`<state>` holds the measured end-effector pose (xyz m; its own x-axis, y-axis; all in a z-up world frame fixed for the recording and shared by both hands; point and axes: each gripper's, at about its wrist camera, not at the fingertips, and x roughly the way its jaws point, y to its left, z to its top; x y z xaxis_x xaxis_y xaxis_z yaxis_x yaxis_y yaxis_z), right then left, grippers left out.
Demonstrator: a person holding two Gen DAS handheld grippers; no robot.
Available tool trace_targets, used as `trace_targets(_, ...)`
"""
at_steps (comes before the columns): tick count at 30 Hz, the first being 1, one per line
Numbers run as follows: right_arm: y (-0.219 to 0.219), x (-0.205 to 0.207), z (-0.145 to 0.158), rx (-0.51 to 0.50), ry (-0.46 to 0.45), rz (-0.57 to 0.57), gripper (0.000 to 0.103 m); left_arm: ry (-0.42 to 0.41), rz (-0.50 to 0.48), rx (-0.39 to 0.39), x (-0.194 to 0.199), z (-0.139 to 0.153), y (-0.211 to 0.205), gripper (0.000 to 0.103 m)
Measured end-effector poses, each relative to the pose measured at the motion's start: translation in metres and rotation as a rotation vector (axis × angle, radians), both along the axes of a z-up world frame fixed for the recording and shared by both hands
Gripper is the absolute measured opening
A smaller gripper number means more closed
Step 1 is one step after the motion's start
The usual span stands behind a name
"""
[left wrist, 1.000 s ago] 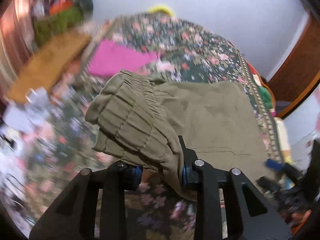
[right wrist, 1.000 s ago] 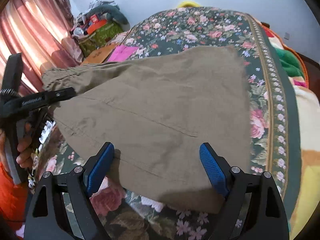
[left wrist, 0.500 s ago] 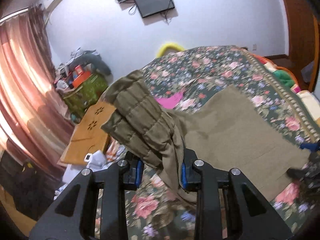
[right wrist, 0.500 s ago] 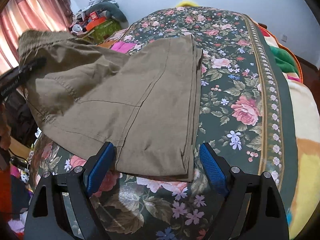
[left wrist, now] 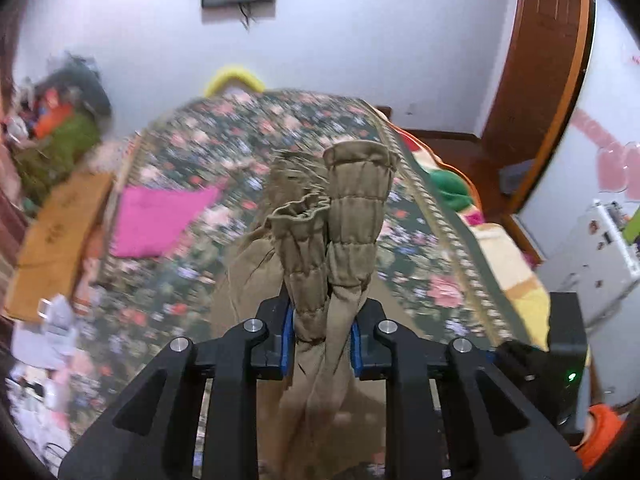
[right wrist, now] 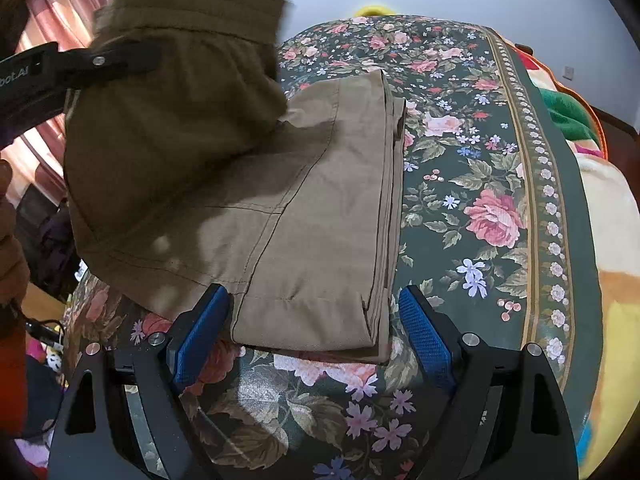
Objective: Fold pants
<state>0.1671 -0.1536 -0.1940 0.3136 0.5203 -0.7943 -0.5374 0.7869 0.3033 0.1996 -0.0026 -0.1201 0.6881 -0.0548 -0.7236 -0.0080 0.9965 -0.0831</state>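
Olive-tan pants (right wrist: 304, 216) lie on a floral bedspread (right wrist: 460, 208), legs folded flat with the hem near me. My left gripper (left wrist: 322, 344) is shut on the bunched elastic waistband (left wrist: 344, 216) and holds it up above the bed. In the right wrist view that lifted waist end (right wrist: 172, 112) hangs over the flat legs at the left, with the left gripper's black body (right wrist: 72, 68) across it. My right gripper (right wrist: 310, 332) is open, its blue pads either side of the hem, low over the bedspread and holding nothing.
A pink cloth (left wrist: 160, 220) lies on the bed's left part. A wooden board (left wrist: 60, 236) and clutter sit left of the bed. A colourful blanket (right wrist: 608, 240) runs along the right edge. A brown door (left wrist: 540, 60) stands at the back right.
My left gripper has lifted the waistband higher and carried it over the flat legs towards the right. The pants have narrowed into a folded stack. My right gripper has stayed open at the hem.
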Motion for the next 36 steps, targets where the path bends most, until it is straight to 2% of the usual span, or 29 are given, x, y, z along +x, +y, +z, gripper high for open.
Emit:
trace_targets(4, 0.0, 0.001, 0.0, 0.006, 0.004, 0.001, 0.084, 0.052, -0.029, -0.072, 0.012, -0.015, -0.011, 0.021)
trace_targets(12, 0.0, 0.002, 0.0, 0.006, -0.001, -0.001, 0.084, 0.167, -0.105, -0.125, 0.019, -0.034, -0.027, 0.024)
trace_targets(15, -0.001, 0.0, 0.002, 0.001, -0.011, -0.003, 0.084, 0.22, -0.145, -0.14, 0.018, -0.042, -0.033, 0.042)
trace_targets(17, -0.001, -0.001, 0.003, -0.001, -0.018, -0.007, 0.084, 0.228, -0.161, -0.159, 0.016, -0.044, -0.034, 0.058)
trace_targets(18, -0.001, -0.002, 0.004, -0.001, -0.022, -0.01, 0.084, 0.226, -0.165, -0.157, 0.014, -0.044, -0.034, 0.06)
trace_targets(24, -0.006, -0.006, 0.012, -0.002, -0.046, -0.026, 0.085, 0.172, -0.123, -0.086, -0.001, -0.032, -0.021, 0.072)
trace_targets(28, -0.008, -0.005, 0.015, -0.017, -0.056, -0.026, 0.085, 0.105, -0.052, 0.013, 0.0, -0.02, 0.005, 0.076)
trace_targets(32, -0.013, -0.002, 0.019, -0.02, -0.069, -0.039, 0.085, 0.082, 0.0, 0.082, 0.014, -0.016, 0.035, 0.082)
trace_targets(36, -0.019, 0.003, 0.021, -0.012, -0.07, -0.06, 0.085, 0.101, 0.042, 0.112, 0.04, -0.022, 0.065, 0.087)
